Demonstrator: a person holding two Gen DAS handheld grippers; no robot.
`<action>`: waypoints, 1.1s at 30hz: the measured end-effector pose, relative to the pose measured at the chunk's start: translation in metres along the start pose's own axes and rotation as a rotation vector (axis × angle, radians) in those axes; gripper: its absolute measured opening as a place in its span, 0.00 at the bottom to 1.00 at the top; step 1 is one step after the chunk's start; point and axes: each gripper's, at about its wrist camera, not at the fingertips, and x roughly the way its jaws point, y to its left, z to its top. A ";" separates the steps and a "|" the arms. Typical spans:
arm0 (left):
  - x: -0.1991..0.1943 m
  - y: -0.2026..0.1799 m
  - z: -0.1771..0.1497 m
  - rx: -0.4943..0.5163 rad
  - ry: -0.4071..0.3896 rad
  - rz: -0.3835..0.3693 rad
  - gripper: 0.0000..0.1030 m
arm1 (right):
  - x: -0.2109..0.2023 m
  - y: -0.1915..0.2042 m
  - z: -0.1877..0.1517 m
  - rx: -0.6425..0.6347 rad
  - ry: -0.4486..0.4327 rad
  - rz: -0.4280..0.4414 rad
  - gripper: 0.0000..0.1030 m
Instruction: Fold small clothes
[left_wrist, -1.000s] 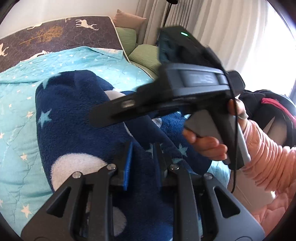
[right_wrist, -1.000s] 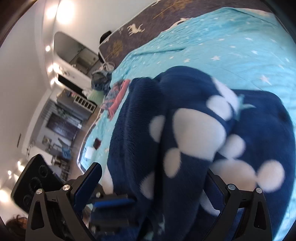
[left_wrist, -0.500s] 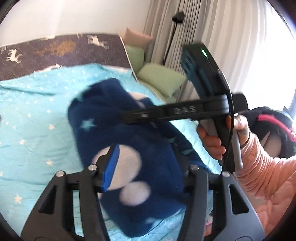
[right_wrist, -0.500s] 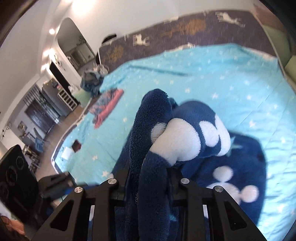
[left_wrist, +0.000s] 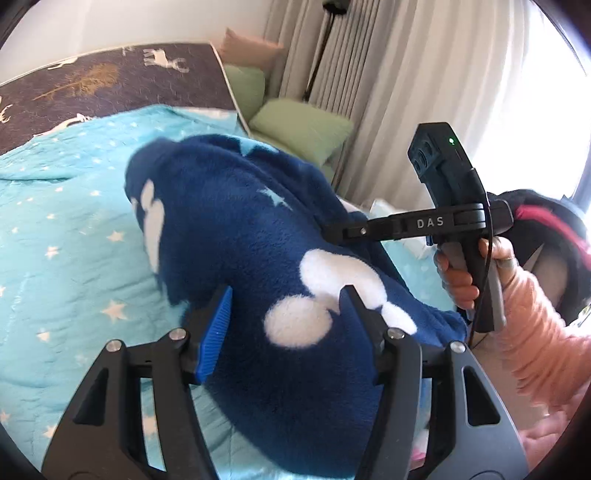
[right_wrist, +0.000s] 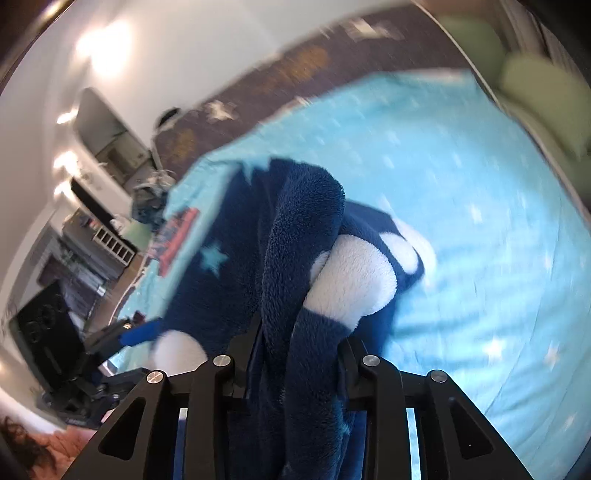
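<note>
A navy fleece garment (left_wrist: 236, 221) with white blobs and pale stars lies bunched on the turquoise star quilt (left_wrist: 55, 240). My left gripper (left_wrist: 287, 291) straddles its near end. The jaws are opening, the fleece bulges between them, and the blue pad stands off the cloth. My right gripper (right_wrist: 299, 332) pinches a raised fold of the same garment (right_wrist: 303, 221), its jaws easing open a little with the fold still squeezed between them. In the left wrist view that right gripper (left_wrist: 332, 234) reaches in from the right, held by a hand (left_wrist: 458, 284) in a pink sleeve.
Green pillows (left_wrist: 299, 125) and pale curtains (left_wrist: 388, 92) stand beyond the bed's right edge. A dark reindeer-print cover (left_wrist: 110, 77) runs along the far side. A red and blue garment (right_wrist: 177, 236) lies near the quilt's far left edge. The right wrist view is blurred.
My left gripper let go of the fleece and spread wide. My right gripper went from wide open to pinching a fold, then swung away to the right with it.
</note>
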 end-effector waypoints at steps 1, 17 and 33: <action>0.008 -0.002 -0.003 0.005 0.008 0.023 0.59 | 0.004 -0.011 -0.005 0.028 -0.002 0.006 0.34; 0.012 -0.019 -0.010 0.017 0.008 0.076 0.64 | -0.097 0.026 -0.051 -0.022 -0.179 0.109 0.53; -0.011 -0.031 -0.011 0.018 0.009 0.138 0.70 | -0.022 0.013 -0.115 0.079 0.031 -0.030 0.04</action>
